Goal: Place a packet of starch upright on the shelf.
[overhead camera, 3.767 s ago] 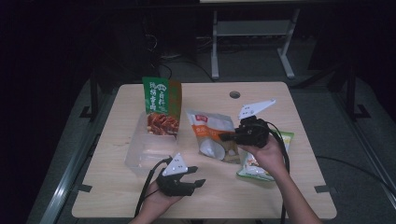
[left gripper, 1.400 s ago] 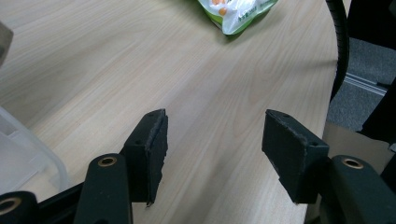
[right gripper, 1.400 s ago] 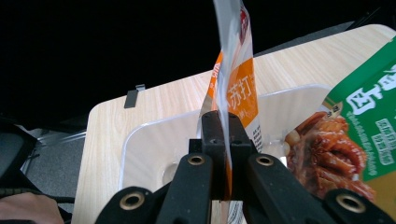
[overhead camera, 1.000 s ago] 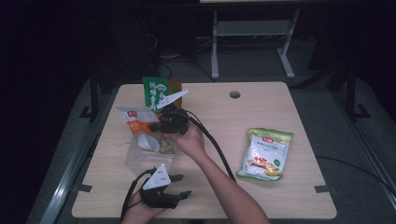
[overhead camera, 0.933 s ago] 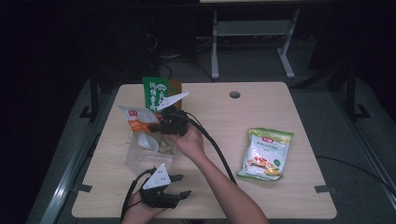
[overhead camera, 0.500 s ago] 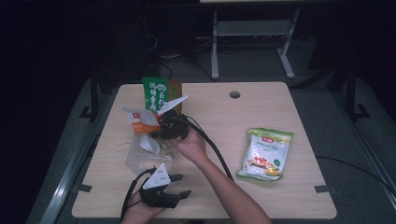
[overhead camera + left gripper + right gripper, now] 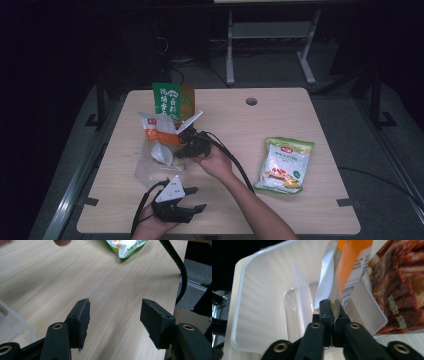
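Left of centre on the worktop [image 7: 300,115] sits a clear plastic bin [image 7: 150,172], near the left edge. An orange and white snack pouch [image 7: 156,131] stands tilted in the bin's far part, with its top edge above the rim. Right gripper [image 7: 184,147]: jaws clamped tight on the pouch edge, no gap between them in the right gripper view, where the pouch [image 7: 352,272] rises just above the jaws and the bin wall [image 7: 262,290] spreads to the left. A meat-print packet [image 7: 399,285] lies against the bin on the right of that view. Behind the bin, at the far side, stands a green box [image 7: 169,100]. Left gripper [image 7: 192,199]: rests near the front edge, just near of the bin, jaws wide apart and holding nothing, bare wood between them. Well to the right lies a green snack bag [image 7: 282,165], flat, apart from both grippers.
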`<state>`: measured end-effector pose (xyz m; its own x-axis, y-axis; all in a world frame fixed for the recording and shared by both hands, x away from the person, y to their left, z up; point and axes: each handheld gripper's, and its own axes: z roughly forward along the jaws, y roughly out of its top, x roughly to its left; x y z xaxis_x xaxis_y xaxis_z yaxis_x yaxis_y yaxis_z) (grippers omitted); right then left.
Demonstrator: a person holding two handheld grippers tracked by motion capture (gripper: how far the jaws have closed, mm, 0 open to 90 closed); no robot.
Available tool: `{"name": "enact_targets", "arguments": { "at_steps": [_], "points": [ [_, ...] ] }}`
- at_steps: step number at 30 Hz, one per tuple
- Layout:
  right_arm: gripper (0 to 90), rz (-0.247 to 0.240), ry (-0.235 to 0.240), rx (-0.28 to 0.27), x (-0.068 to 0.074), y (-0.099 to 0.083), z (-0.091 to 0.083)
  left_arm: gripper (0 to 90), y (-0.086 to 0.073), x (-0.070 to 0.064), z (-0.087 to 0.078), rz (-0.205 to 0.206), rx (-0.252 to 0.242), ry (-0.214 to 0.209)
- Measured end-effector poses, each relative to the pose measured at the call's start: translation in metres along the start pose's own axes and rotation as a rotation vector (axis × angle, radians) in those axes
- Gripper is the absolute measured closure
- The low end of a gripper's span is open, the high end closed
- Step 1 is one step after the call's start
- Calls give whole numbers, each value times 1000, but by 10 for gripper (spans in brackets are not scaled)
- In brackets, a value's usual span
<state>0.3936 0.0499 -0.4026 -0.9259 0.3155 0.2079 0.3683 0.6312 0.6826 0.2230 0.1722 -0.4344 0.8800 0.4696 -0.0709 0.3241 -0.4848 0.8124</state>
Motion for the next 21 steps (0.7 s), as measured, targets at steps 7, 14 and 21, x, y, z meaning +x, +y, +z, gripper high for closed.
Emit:
{"name": "enact_targets", "arguments": {
  "at_steps": [7, 14, 21],
  "points": [
    [891, 2, 3, 23, -5, -5, 7, 403, 0, 1, 0, 2, 4, 4],
    [782, 68, 33, -63, -10, -4, -8, 397, 0, 2, 1, -2, 5, 9],
    [729, 50, 32, -85, -11, -6, -21, 381, 1, 3, 3, -12, 11, 12]
  ]
}}
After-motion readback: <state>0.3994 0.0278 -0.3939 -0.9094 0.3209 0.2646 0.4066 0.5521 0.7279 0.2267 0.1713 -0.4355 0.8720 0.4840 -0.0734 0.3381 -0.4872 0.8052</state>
